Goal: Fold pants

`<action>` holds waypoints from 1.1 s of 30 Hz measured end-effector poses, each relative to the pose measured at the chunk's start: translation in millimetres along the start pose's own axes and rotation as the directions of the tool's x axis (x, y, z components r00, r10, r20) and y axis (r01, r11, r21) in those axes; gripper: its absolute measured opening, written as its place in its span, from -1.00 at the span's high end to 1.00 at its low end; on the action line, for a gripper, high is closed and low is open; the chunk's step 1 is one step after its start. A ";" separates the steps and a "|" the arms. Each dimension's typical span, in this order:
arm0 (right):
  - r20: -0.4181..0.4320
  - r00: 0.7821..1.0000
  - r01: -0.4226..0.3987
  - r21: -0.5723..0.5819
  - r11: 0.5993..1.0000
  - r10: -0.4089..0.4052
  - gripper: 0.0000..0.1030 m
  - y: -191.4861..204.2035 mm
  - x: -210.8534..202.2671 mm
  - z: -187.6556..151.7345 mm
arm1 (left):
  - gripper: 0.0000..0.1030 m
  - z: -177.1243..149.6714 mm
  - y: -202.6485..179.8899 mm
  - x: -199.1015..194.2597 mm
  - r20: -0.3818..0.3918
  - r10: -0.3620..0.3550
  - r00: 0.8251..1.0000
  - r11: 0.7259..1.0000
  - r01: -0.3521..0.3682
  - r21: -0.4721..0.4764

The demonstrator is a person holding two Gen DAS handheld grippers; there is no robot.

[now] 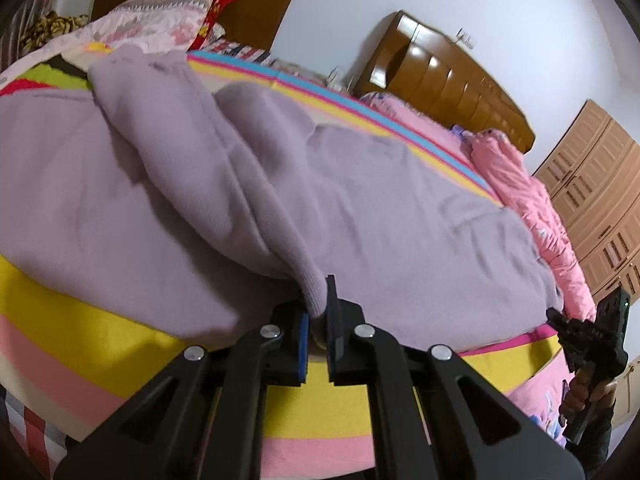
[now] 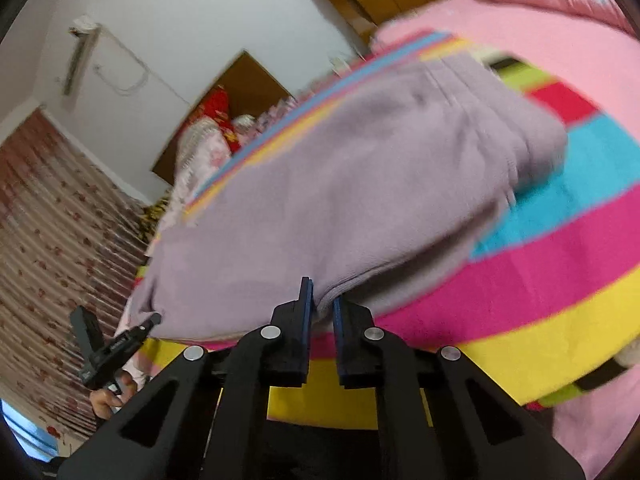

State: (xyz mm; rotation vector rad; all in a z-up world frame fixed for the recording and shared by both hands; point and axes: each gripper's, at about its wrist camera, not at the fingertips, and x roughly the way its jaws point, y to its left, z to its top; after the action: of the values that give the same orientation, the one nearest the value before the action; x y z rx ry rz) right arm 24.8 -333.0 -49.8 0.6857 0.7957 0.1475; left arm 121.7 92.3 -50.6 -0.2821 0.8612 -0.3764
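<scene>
Both claws (image 1: 318, 320) (image 2: 322, 312) pinch edges of the lilac pants (image 1: 360, 208).

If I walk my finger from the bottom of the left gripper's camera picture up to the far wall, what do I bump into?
left gripper pinching the pants' edge → purple pants → striped blanket → wooden headboard → white wall.

Right gripper (image 2: 321, 304) at bottom center, jaws pinching the near edge of lilac pants (image 2: 360, 184), which spread across mid-frame over a striped blanket (image 2: 560, 280). Left gripper (image 2: 150, 320) at lower left, touching the pants' left edge. Floral curtain (image 2: 52, 248) fills the left side.
</scene>
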 end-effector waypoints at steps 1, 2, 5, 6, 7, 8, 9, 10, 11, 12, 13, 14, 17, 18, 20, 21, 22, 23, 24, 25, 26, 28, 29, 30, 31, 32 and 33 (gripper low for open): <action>0.005 1.000 -0.016 0.015 1.000 0.016 0.83 -6.6 3.1 -3.1 | 0.88 -1.2 0.2 -0.1 0.007 -0.001 1.000 1.000 0.001 0.003; 0.008 1.000 -0.027 0.021 0.999 0.026 0.83 -9.6 2.0 -2.3 | 0.87 -1.4 0.0 -0.2 0.006 0.002 1.000 1.000 -0.002 0.010; 0.005 1.000 -0.017 0.000 1.000 0.017 0.79 -4.2 0.8 -0.2 | 0.79 -1.0 1.4 -1.3 0.002 0.014 1.000 1.000 -0.014 0.018; 0.004 1.000 -0.012 -0.013 1.000 0.012 0.74 -2.6 0.7 -0.1 | 0.70 -1.4 1.5 -2.5 0.003 0.016 1.000 1.000 -0.016 0.021; 0.002 1.000 -0.011 -0.018 1.000 0.011 0.63 -1.1 0.7 -0.3 | 0.57 -2.5 2.4 -5.0 0.008 0.012 1.000 1.000 -0.012 0.018; -0.003 1.000 -0.011 -0.021 1.000 0.010 0.45 1.5 -0.3 -0.8 | 0.11 -3.0 2.4 -8.4 0.017 0.014 1.000 1.000 -0.014 0.014; -0.008 1.000 -0.008 -0.026 1.000 0.008 0.32 2.3 -3.6 -1.4 | -0.42 -3.4 4.6 -15.8 0.042 0.036 0.998 0.999 -0.036 0.005; -0.001 1.000 -0.002 -0.032 1.000 0.002 0.02 2.8 -10.8 -2.0 | -0.53 -3.6 7.7 -32.7 0.121 0.119 0.985 0.993 -0.118 -0.012; 0.020 1.000 0.012 -0.035 0.999 -0.012 -0.19 3.8 -18.6 -2.0 | -0.55 -3.7 9.1 -44.2 0.176 0.171 0.969 0.985 -0.171 -0.020; 0.062 0.997 0.040 -0.046 0.998 -0.037 -0.19 4.5 -30.2 -1.1 | -0.55 -0.7 8.1 -62.6 0.250 0.236 0.939 0.971 -0.238 -0.021; 0.105 0.992 0.072 -0.065 0.995 -0.065 -0.19 6.4 -41.3 0.5 | -0.55 4.9 3.6 -74.3 0.291 0.249 0.924 0.966 -0.258 -0.007; 0.152 0.983 0.123 -0.103 0.987 -0.107 -0.19 11.2 -53.3 4.7 | -0.55 12.3 -2.8 -81.6 0.314 0.234 0.920 0.968 -0.251 0.015; 0.193 0.967 0.207 -0.226 0.952 -0.164 -0.19 32.6 -55.9 24.9 | -0.69 49.7 -51.2 -72.8 0.272 0.107 0.956 0.973 -0.157 0.170; 0.186 0.966 0.223 -0.265 0.938 -0.177 -0.19 41.3 -49.2 31.6 | -0.74 59.1 -68.7 -62.2 0.244 0.089 0.966 0.965 -0.144 0.221; 0.153 0.965 0.252 -0.344 0.904 -0.211 -0.19 60.5 -24.5 45.1 | -0.75 83.0 -117.7 -18.9 0.140 0.028 0.990 0.940 -0.074 0.334; 0.136 0.963 0.265 -0.360 0.894 -0.231 -0.19 68.0 -10.6 51.8 | -0.75 93.5 -137.3 8.7 0.074 -0.019 0.997 0.928 -0.009 0.373; 0.122 0.964 0.265 -0.367 0.891 -0.237 -0.19 74.7 0.3 53.8 | -0.75 102.3 -151.5 37.4 0.010 -0.033 0.999 0.918 0.026 0.395; 0.097 0.968 0.253 -0.383 0.888 -0.233 -0.20 79.4 14.3 56.7 | -0.72 107.3 -162.4 63.8 -0.037 -0.025 0.999 0.911 0.038 0.411; 0.085 0.966 0.258 -0.398 0.880 -0.245 -0.21 83.3 24.3 59.0 | -0.58 110.5 -169.7 84.3 -0.062 -0.018 0.998 0.905 0.043 0.423; 0.082 0.962 0.272 -0.411 0.870 -0.262 -0.23 85.2 29.8 59.9 | -0.51 114.5 -180.5 110.8 -0.088 -0.025 0.996 0.894 0.062 0.444; 0.070 0.955 0.288 -0.448 0.847 -0.288 -0.25 88.0 41.9 59.7 | -0.48 117.5 -188.7 132.2 -0.115 -0.028 0.993 0.882 0.079 0.465; 0.045 0.943 0.310 -0.485 0.818 -0.330 -0.27 87.7 58.6 59.7 | -0.48 118.7 -198.6 165.8 -0.121 0.031 0.992 0.852 0.038 0.523; 0.031 0.934 0.323 -0.495 0.807 -0.355 -0.27 83.7 63.9 57.5 | -0.48 116.0 -199.6 187.7 -0.119 0.118 0.986 0.825 -0.030 0.564; -0.001 0.919 0.340 -0.505 0.793 -0.394 -0.27 73.8 70.8 52.8 | -0.49 113.1 -194.5 207.3 -0.125 0.190 0.974 0.806 -0.082 0.586; -0.026 0.914 0.334 -0.513 0.790 -0.404 -0.28 62.4 73.2 47.1 | -0.60 112.0 -187.0 218.8 -0.118 0.192 0.974 0.809 -0.089 0.581; -0.020 0.924 0.315 -0.524 0.791 -0.381 -0.28 55.4 69.2 42.0 | -0.75 113.9 -181.4 220.7 -0.119 0.165 0.979 0.829 -0.072 0.554; -0.017 0.934 0.292 -0.537 0.791 -0.357 -0.28 50.3 61.8 37.4 | -0.72 122.2 -170.7 219.9 -0.145 0.130 0.981 0.861 -0.039 0.506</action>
State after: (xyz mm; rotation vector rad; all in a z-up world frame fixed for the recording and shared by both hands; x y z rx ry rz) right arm 100.8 -290.2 -37.7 0.0072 0.9252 0.0858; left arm 311.9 -144.8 -58.0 0.2793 0.9114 -0.5340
